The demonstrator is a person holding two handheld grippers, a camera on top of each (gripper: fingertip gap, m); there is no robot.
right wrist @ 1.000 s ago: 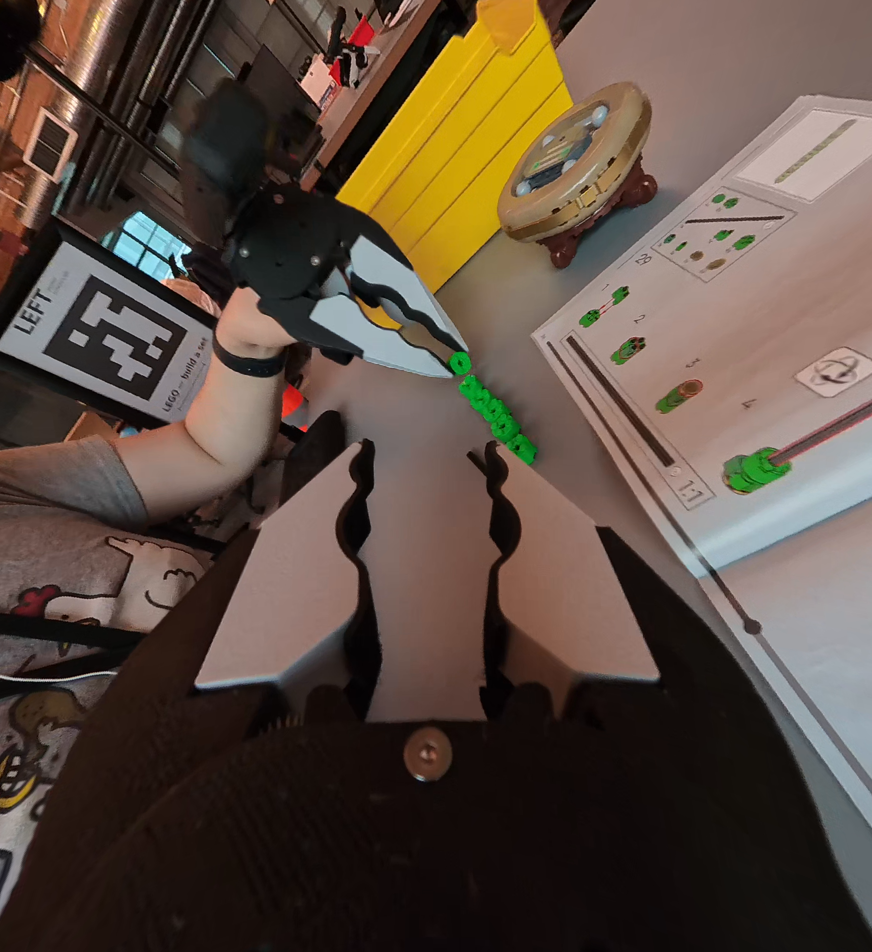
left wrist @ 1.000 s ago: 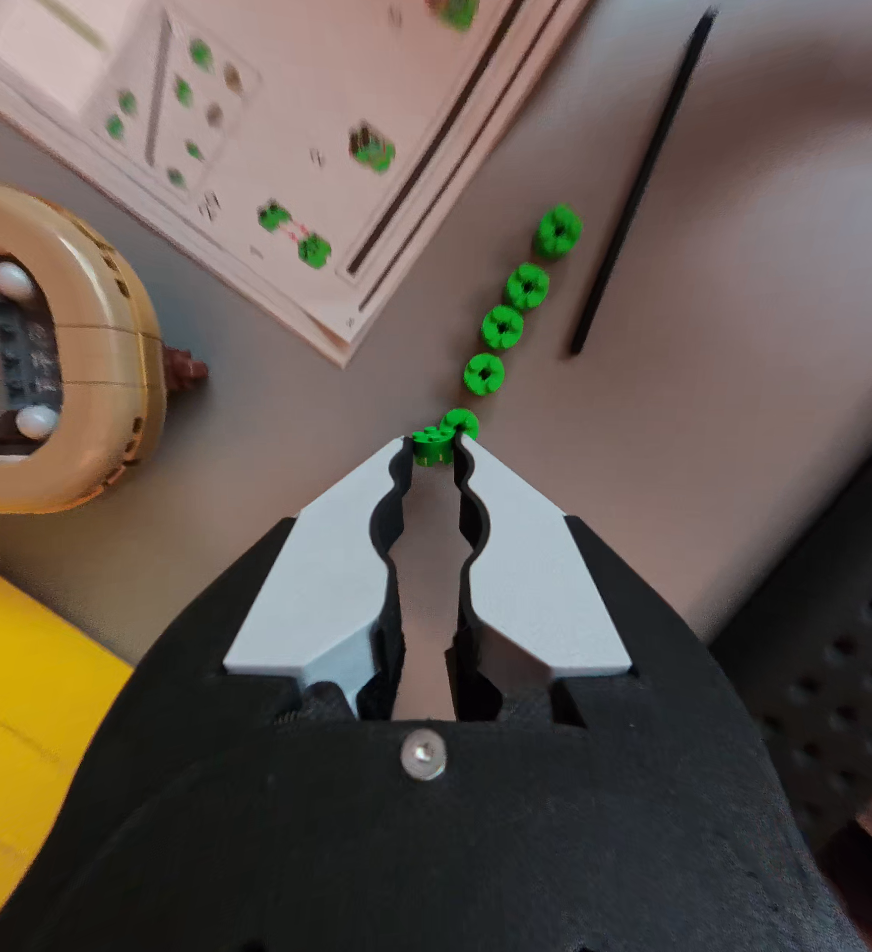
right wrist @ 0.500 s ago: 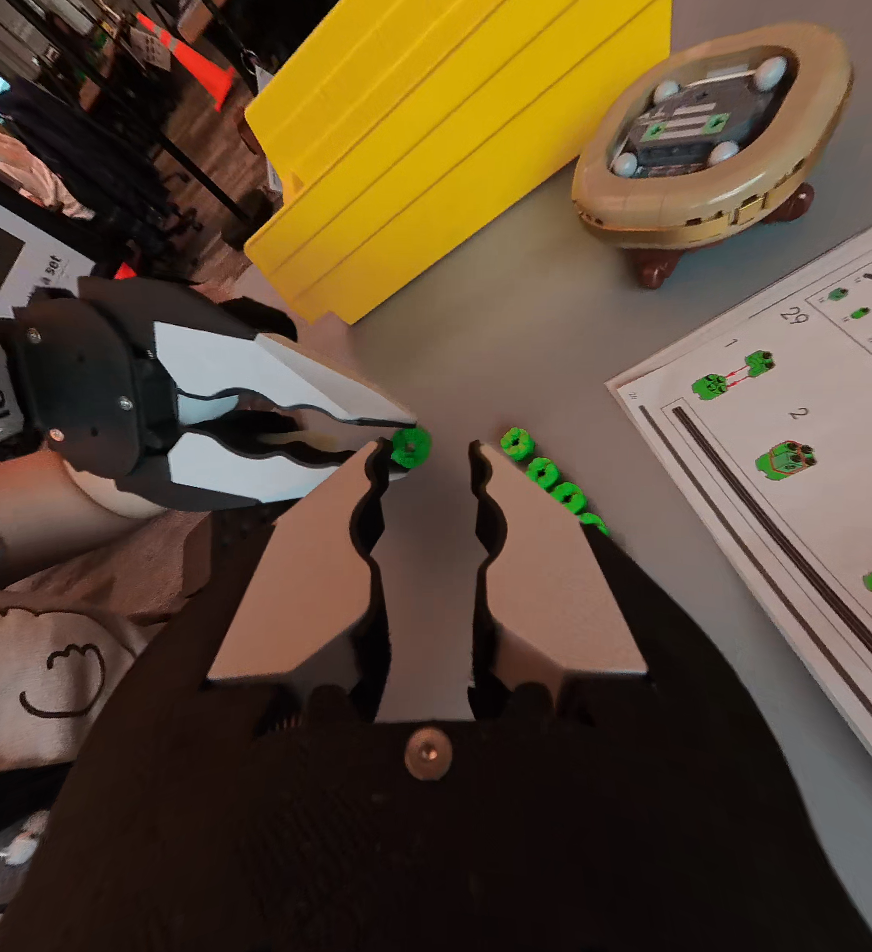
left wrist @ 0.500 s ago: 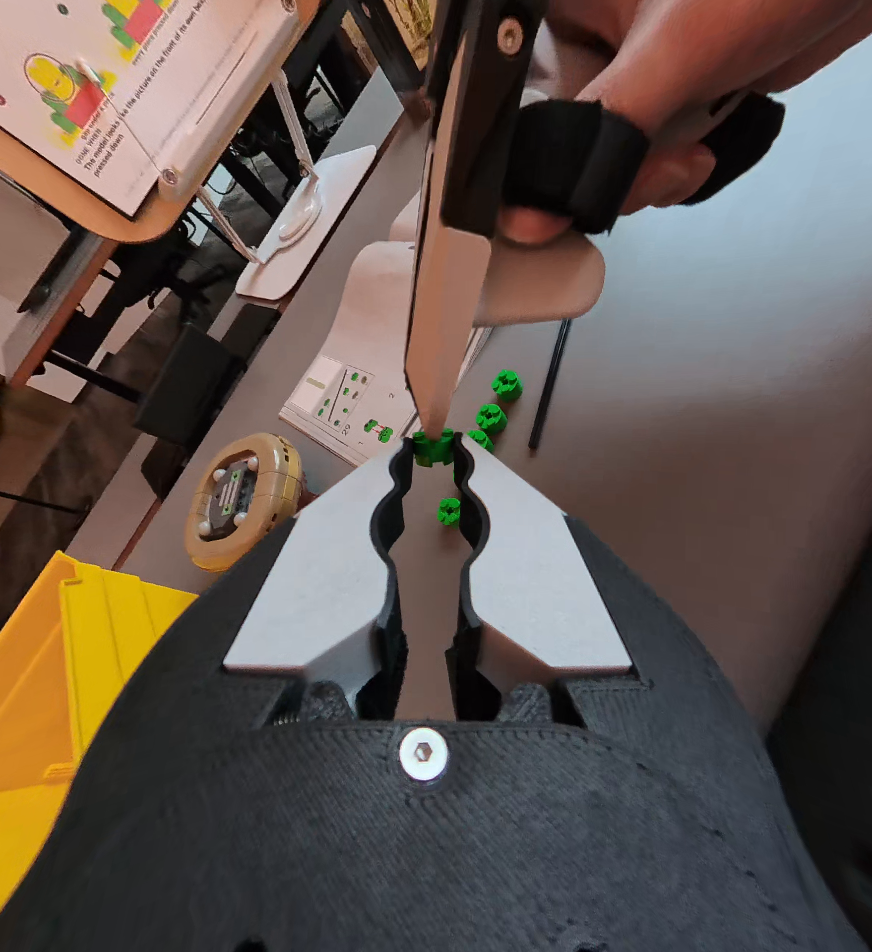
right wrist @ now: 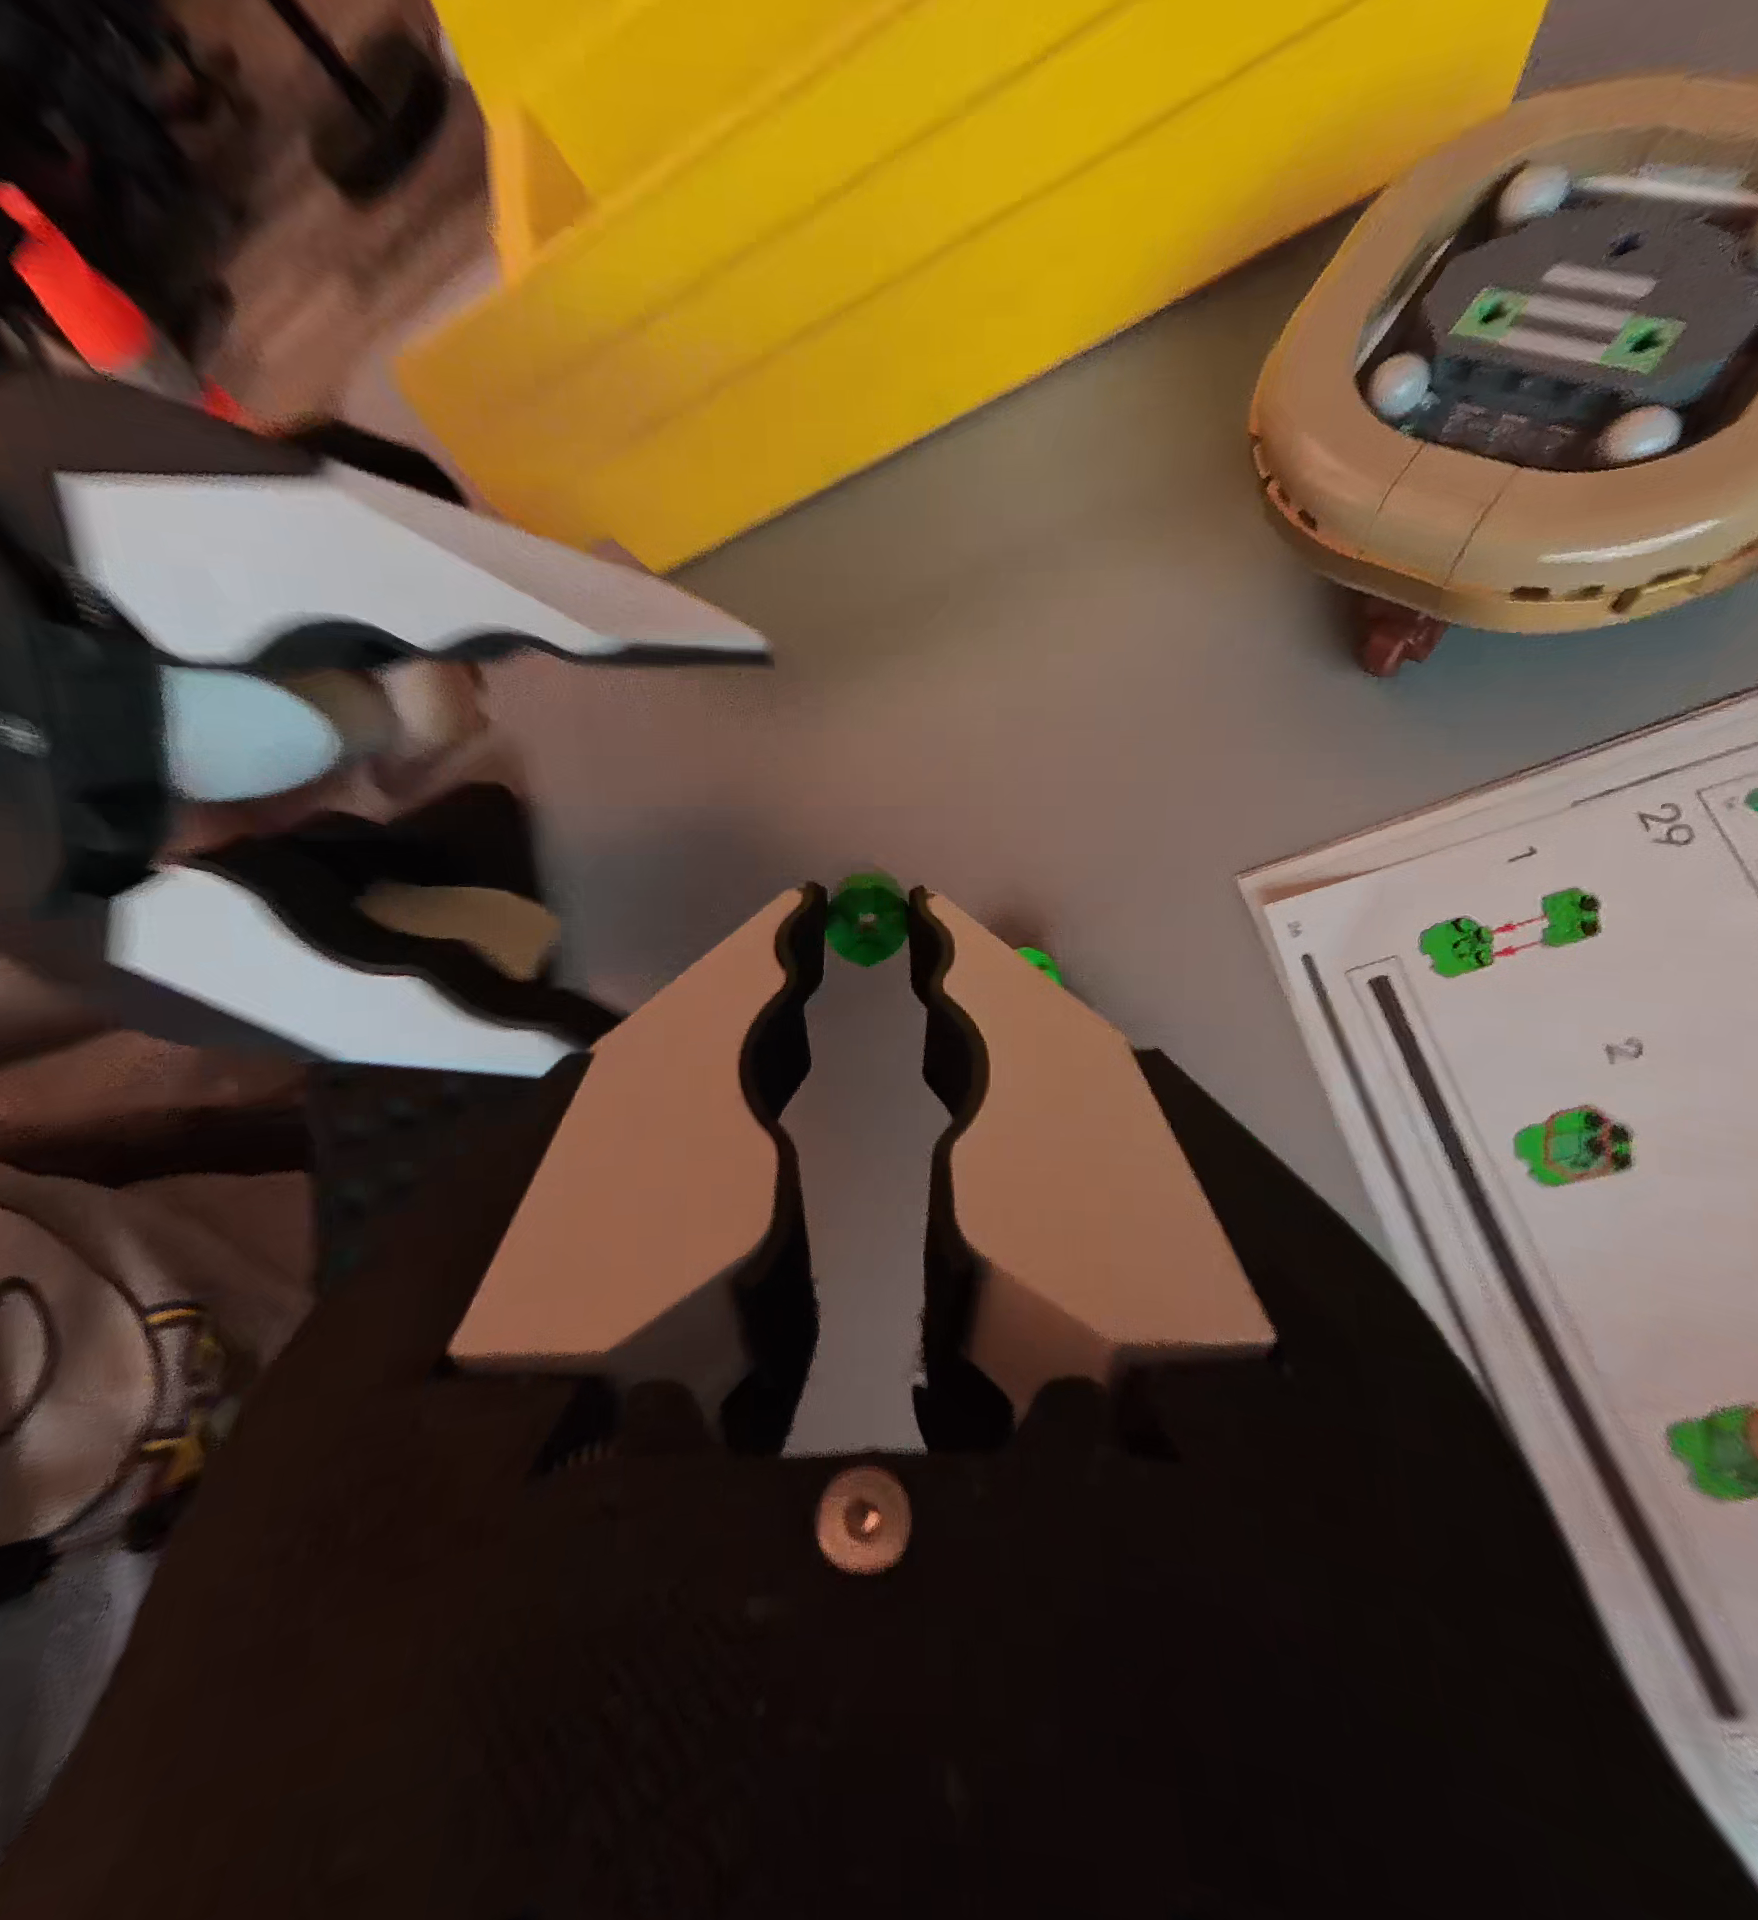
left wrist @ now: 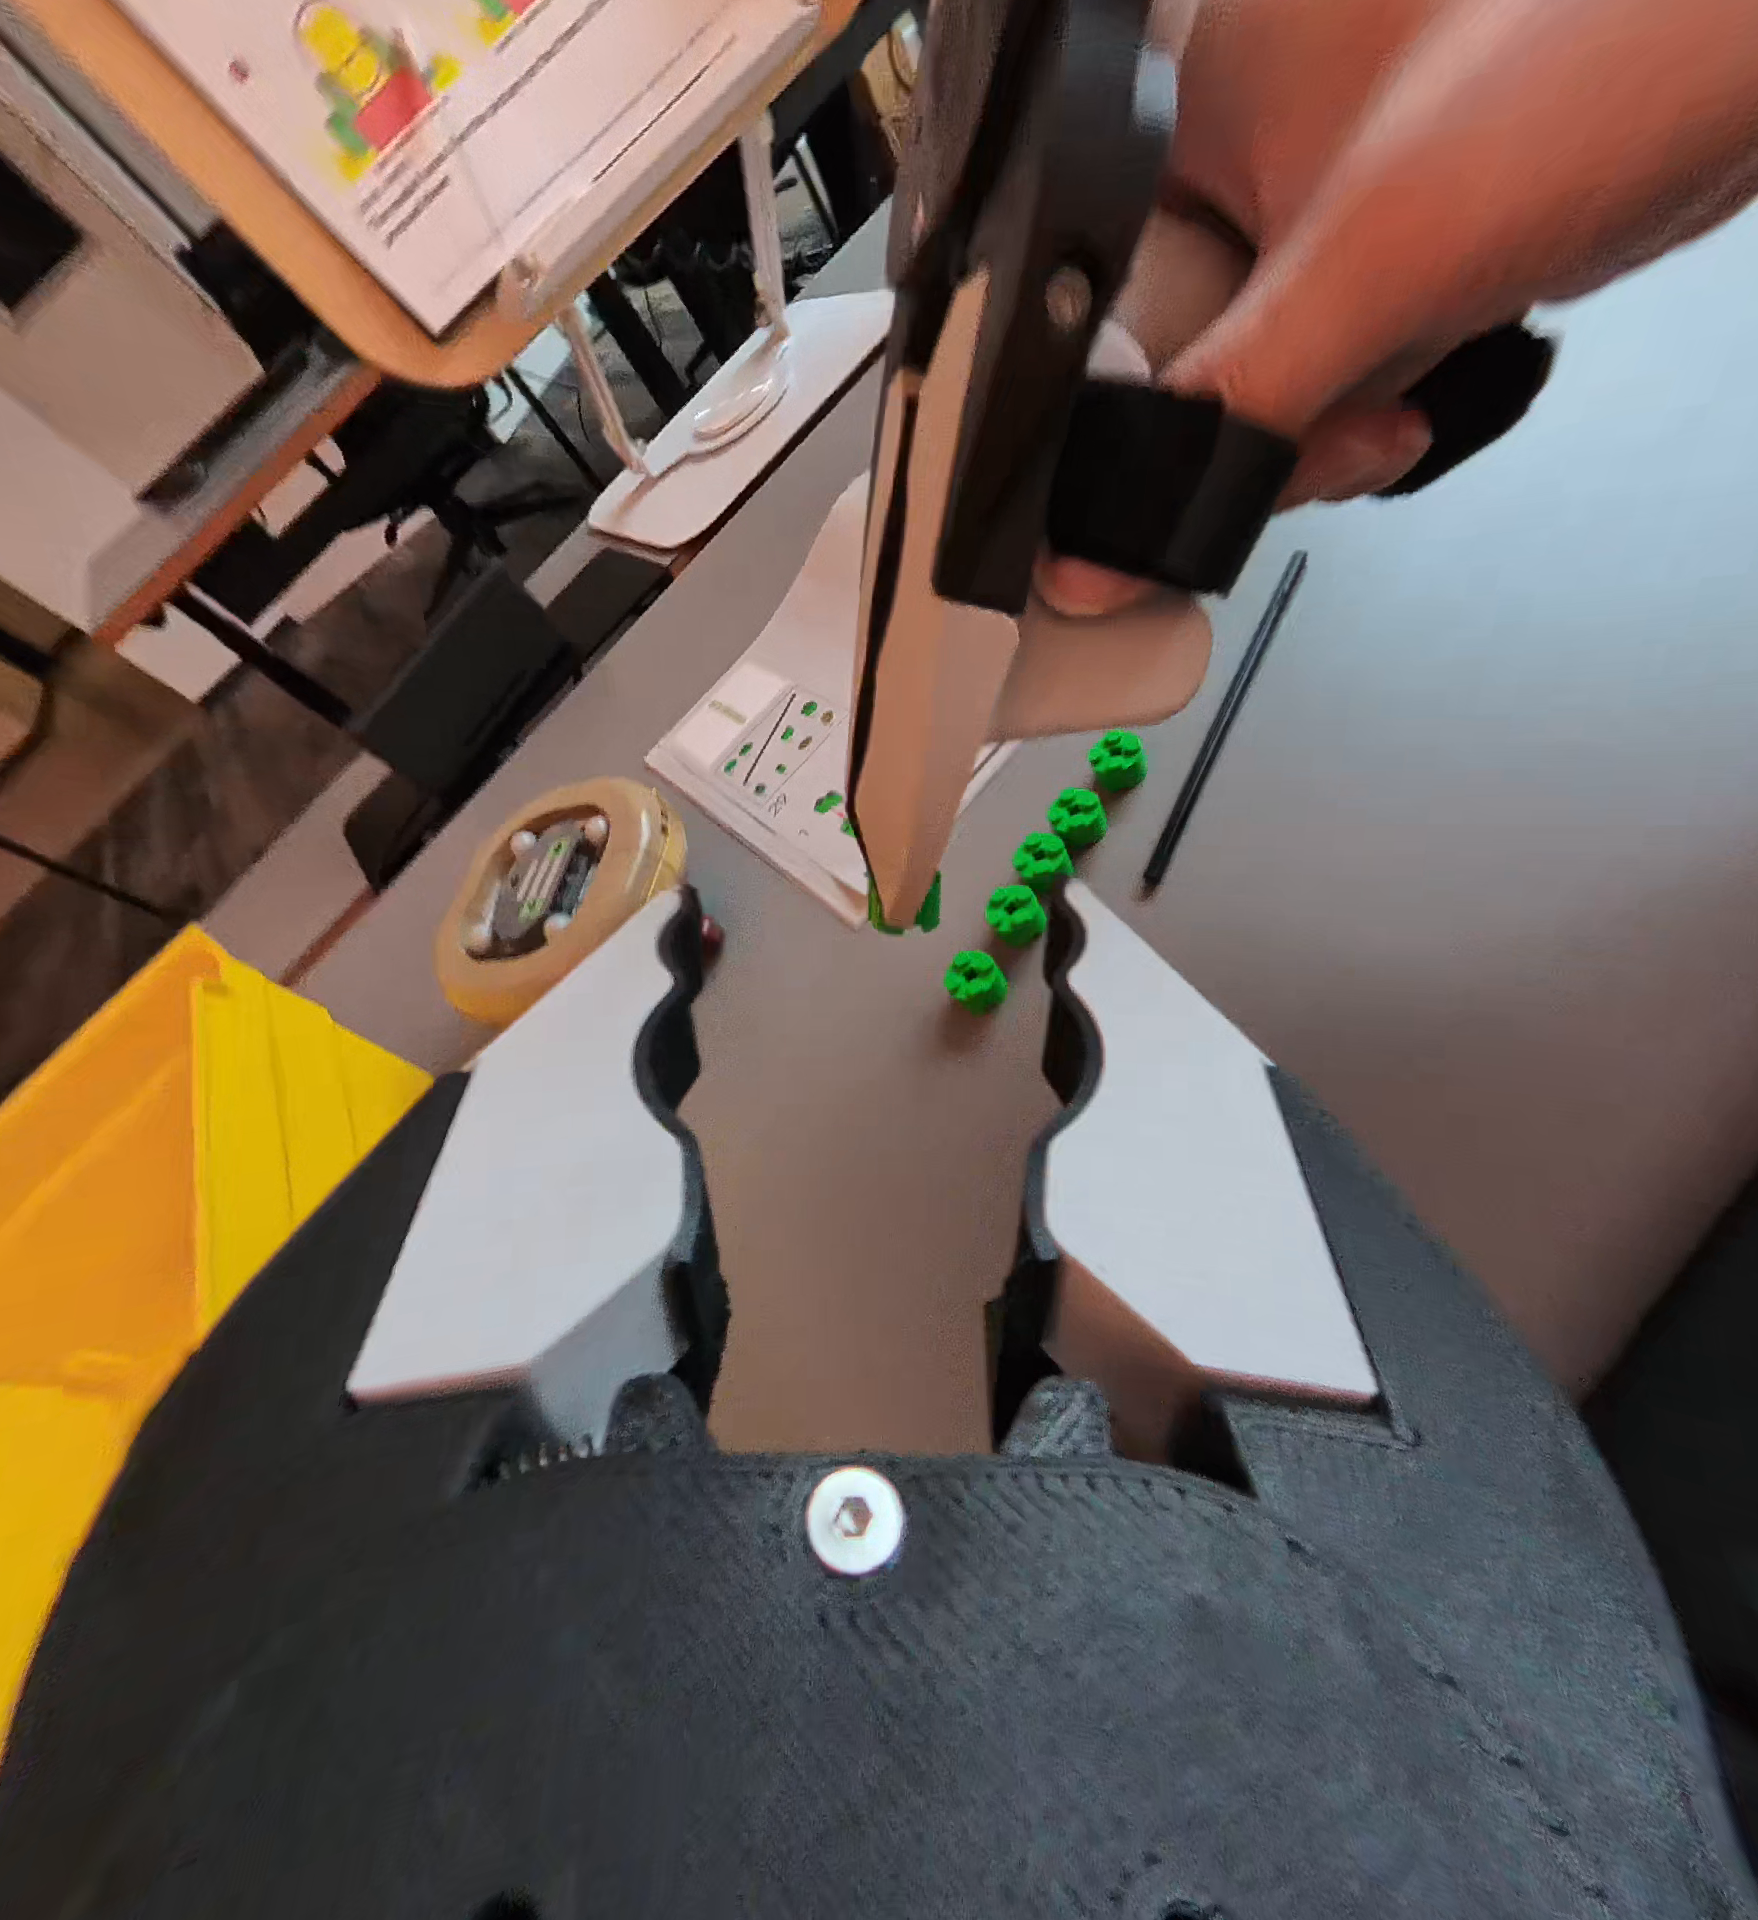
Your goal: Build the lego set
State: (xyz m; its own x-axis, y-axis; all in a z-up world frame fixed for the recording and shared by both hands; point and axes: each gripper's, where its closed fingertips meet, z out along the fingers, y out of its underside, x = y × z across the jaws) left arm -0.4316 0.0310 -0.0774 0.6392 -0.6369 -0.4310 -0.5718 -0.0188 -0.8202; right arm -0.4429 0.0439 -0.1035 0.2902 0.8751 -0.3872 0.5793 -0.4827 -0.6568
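- My right tool (right wrist: 864, 920) pinches a green round lego piece (right wrist: 862, 923) between its fingertips, above the grey counter (right wrist: 1010, 717); in the left wrist view this tool (left wrist: 901, 909) points down with the piece (left wrist: 904, 914) at its tip.
- My left tool (left wrist: 870, 935) is spread wide and holds nothing; in the right wrist view it (right wrist: 688, 842) sits just left of the pinched piece, apart from it.
- Four more green round pieces (left wrist: 1041, 857) lie in a row on the counter beside the right tool's tip, and a thin black axle rod (left wrist: 1223, 722) lies just beyond them.
- An open instruction booklet (right wrist: 1602, 1195) lies to the right.
- A tan oval lego model (right wrist: 1571, 384) stands farther off, next to a yellow bin (right wrist: 906, 229).
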